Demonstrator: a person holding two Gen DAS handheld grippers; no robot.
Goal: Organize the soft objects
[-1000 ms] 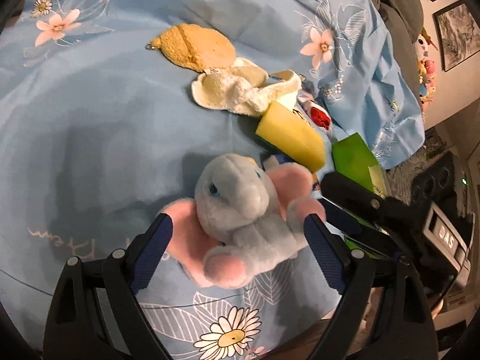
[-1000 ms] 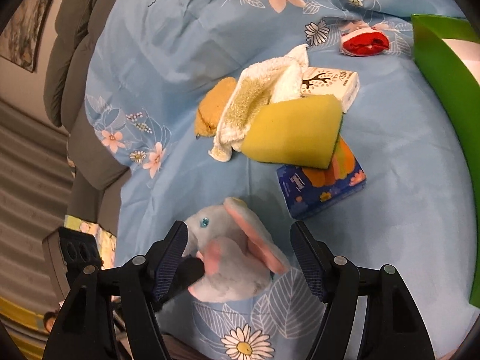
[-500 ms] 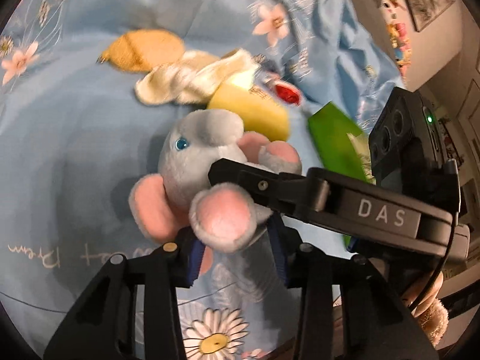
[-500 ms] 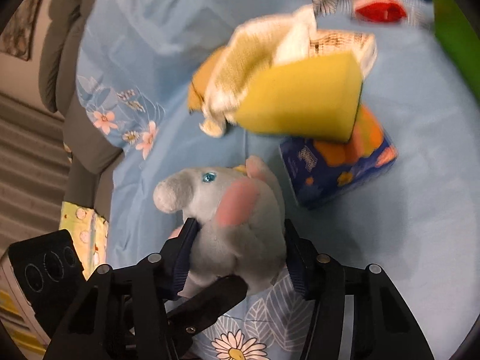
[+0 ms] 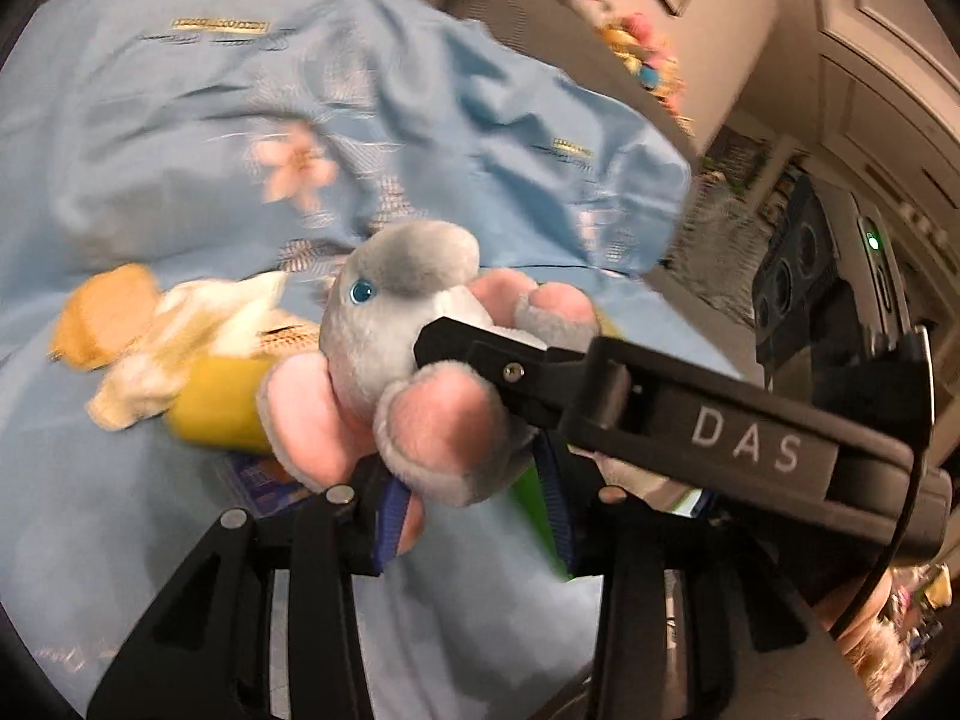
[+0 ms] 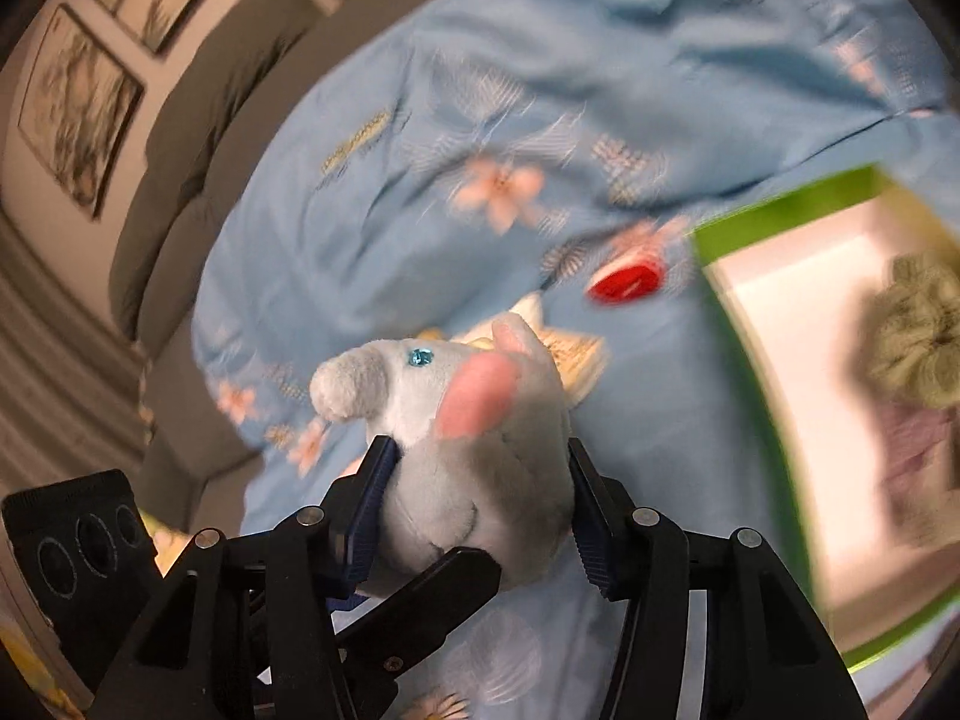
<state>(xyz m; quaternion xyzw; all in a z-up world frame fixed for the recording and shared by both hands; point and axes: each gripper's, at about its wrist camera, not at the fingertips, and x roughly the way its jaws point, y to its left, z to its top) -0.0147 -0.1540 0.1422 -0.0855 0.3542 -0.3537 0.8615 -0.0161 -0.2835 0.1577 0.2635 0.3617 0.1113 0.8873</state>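
The plush elephant is off the blue floral sheet, gripped by both tools. The left gripper pinches its lower body; the right gripper clamps its rump. Each set of jaws closed onto it within the past second. Below the elephant lies a yellow sponge, blurred. The green-rimmed bin is to the elephant's right and appears to hold a knitted item.
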